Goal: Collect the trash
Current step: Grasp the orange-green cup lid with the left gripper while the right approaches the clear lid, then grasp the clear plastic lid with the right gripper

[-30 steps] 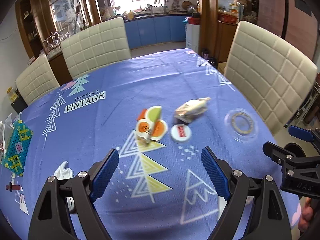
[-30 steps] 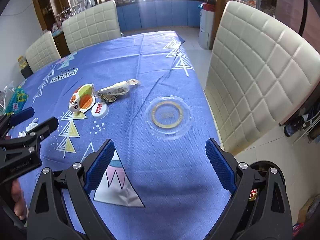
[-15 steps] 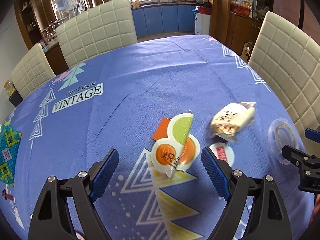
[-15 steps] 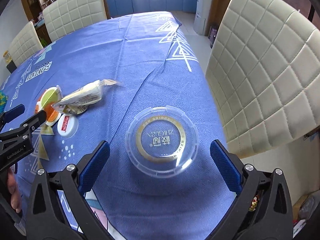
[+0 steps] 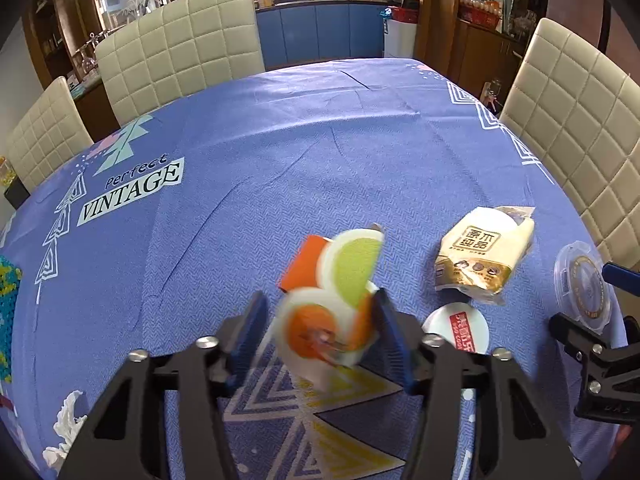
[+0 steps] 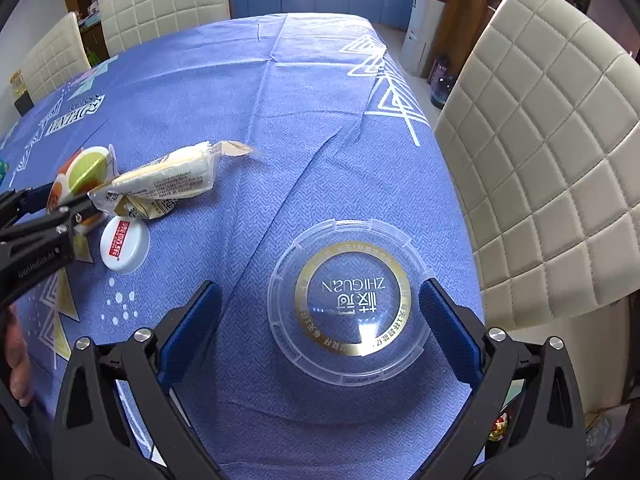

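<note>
My left gripper (image 5: pixel 320 332) has its jaws closed in around a crumpled orange, green and white wrapper (image 5: pixel 332 296) on the blue tablecloth; the wrapper is blurred. A beige snack packet (image 5: pixel 480 252) and a small white cap with a red label (image 5: pixel 460 330) lie to its right. My right gripper (image 6: pixel 320 328) is open with its jaws on either side of a clear round plastic lid with a gold ring (image 6: pixel 348 304), near the table's right edge. The packet (image 6: pixel 168 184), the cap (image 6: pixel 124 246) and the wrapper (image 6: pixel 84 170) also show in the right wrist view.
Cream padded chairs (image 5: pixel 180 48) stand around the table (image 5: pixel 300 152); one (image 6: pixel 540 160) is close beside the clear lid. A crumpled white tissue (image 5: pixel 66 424) lies at the near left. A colourful woven mat (image 5: pixel 8 304) is at the left edge.
My left gripper moved forward onto the wrapper and narrowed around it. My right gripper moved forward and down until its open jaws flank the clear lid.
</note>
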The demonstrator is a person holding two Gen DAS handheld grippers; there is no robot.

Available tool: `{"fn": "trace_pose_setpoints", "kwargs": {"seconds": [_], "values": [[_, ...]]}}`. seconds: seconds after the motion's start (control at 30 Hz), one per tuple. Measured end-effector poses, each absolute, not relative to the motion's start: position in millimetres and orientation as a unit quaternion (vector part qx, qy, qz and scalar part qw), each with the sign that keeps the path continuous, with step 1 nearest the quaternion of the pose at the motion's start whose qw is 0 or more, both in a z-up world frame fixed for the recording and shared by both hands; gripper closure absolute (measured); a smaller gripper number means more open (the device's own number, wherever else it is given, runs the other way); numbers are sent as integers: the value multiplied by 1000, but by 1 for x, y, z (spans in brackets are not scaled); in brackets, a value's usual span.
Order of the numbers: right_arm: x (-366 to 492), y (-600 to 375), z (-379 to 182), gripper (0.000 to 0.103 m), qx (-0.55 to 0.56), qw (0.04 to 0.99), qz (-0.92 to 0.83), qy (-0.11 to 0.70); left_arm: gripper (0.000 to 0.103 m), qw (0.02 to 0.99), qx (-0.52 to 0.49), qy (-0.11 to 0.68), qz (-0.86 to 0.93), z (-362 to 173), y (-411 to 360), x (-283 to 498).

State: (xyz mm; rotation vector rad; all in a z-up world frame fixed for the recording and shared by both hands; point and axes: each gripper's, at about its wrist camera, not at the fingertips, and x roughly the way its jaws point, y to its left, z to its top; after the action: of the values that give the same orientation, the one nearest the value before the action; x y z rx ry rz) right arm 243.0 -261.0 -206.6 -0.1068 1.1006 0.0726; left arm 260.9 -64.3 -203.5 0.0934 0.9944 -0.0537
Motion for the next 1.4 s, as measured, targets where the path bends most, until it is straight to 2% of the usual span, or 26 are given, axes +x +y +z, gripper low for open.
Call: {"fn": "trace_pose_setpoints", "kwargs": {"seconds": [0.03, 0.1, 0.17, 0.2, 0.27, 0.3, 0.37, 0.4, 0.43, 0.47, 0.5, 0.87, 0.93, 1.0, 1.4], "values": [[242, -261, -206, 14, -53, 851, 33, 521, 62, 877, 46, 478, -28, -203, -65, 260], [239, -262, -204, 33, -62, 856, 23, 513, 68, 877, 46, 477, -31, -202, -64, 258], [238, -262, -201, 42, -68, 857, 26, 511, 73, 876, 46, 478, -32, -200, -64, 256], [236, -262, -199, 55, -70, 857, 34, 509, 75, 876, 48, 479, -33, -199, -64, 254], [232, -255, -198, 63, -90, 856, 41, 507, 76, 875, 52, 479, -33, -198, -66, 250], [231, -254, -198, 64, -93, 856, 42, 506, 76, 874, 51, 481, -33, -198, -65, 247], [231, -258, -196, 60, -78, 856, 43, 510, 76, 874, 48, 483, -32, -198, -64, 243], [231, -260, -194, 34, -73, 857, 38, 509, 76, 873, 48, 484, -32, -198, -64, 242], [231, -262, -193, 14, -72, 859, 32, 506, 76, 873, 48, 484, -32, -197, -64, 241], [228, -266, -189, 5, -68, 866, 25, 494, 76, 873, 49, 483, -32, -198, -64, 240], [226, -269, -185, 3, -63, 874, 22, 482, 76, 874, 50, 483, -32, -198, -65, 239], [246, -287, -209, 3, -38, 850, 4, 526, 76, 875, 48, 480, -36, -199, -67, 250], [248, -289, -215, 6, -22, 846, 10, 533, 76, 876, 47, 479, -36, -200, -67, 252], [248, -290, -214, 15, -10, 848, 12, 530, 76, 876, 45, 479, -36, -200, -67, 253], [224, -263, -198, 16, -30, 850, 56, 523, 77, 875, 43, 480, -37, -190, -65, 236]]}}
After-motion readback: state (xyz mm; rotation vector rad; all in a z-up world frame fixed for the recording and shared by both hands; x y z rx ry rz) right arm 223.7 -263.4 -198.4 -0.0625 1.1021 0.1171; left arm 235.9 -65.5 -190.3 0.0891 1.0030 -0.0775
